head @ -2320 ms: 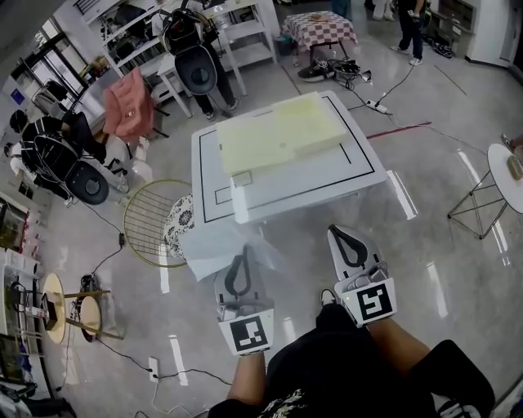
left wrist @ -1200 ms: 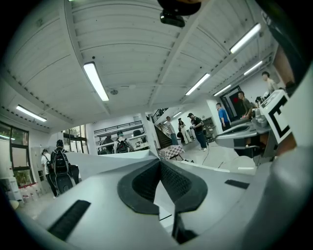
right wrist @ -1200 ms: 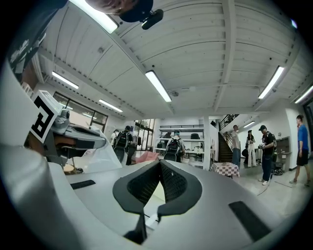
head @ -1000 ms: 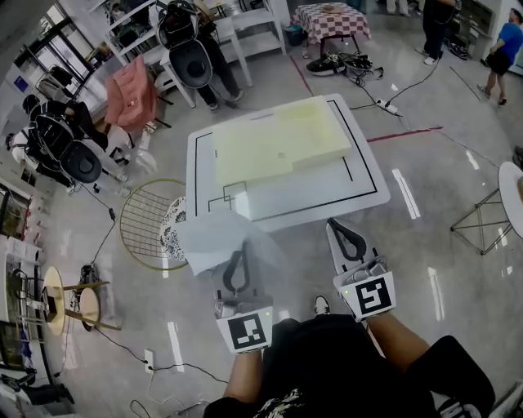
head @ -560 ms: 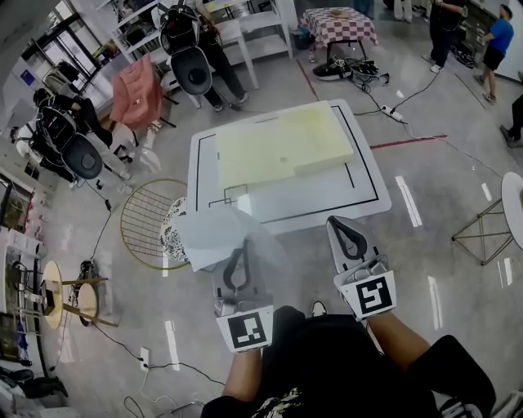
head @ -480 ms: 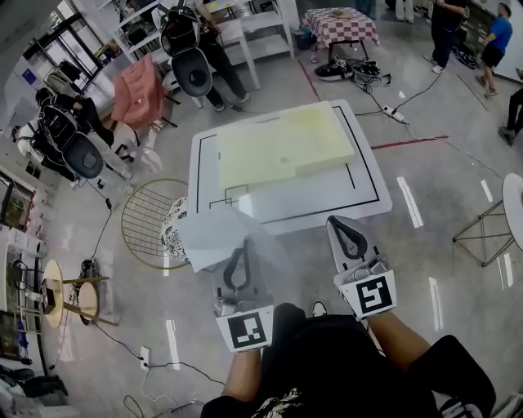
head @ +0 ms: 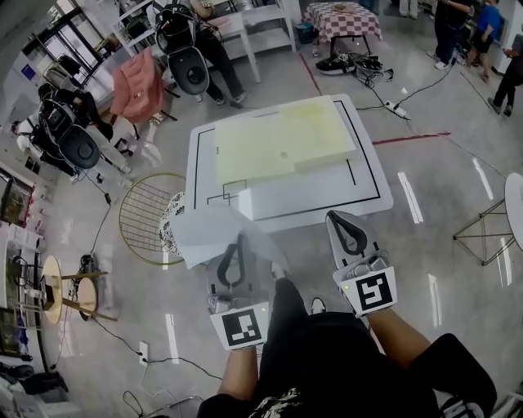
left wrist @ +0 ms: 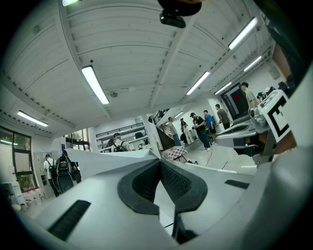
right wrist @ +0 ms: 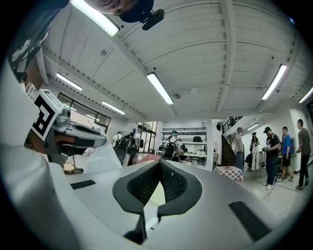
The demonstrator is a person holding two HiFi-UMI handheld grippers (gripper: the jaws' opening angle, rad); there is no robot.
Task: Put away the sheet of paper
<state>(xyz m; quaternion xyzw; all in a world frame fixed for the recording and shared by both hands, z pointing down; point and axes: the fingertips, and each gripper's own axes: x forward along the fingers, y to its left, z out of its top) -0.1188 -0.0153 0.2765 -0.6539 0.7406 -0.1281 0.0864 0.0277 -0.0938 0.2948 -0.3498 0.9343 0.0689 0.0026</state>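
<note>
Nearest to you, your left gripper [head: 235,249] is level and its jaws are closed on the sheet of paper [head: 208,233]. In the left gripper view the two tips [left wrist: 160,162] meet with no gap, and the white sheet [left wrist: 107,158] spreads out to the left beyond them. From your head view, the sheet hangs in the air over the floor. It fans out to the left of the gripper, just short of the table's near left corner and not resting on it.

Your right gripper [head: 341,224] sits level beside the left one. Its jaws are pressed together with nothing between them, as the right gripper view shows [right wrist: 160,163].

Just ahead of both grippers stands the white table [head: 359,175], marked with a black outline. A pale yellow foam pad [head: 278,143] lies flat on its far half.

To the left of the table, on the floor, is a round wire basket [head: 147,216]. Farther back a pink cloth [head: 135,86] drapes over a chair. At the far end of the room is a small table with a checked cover [head: 343,16].
</note>
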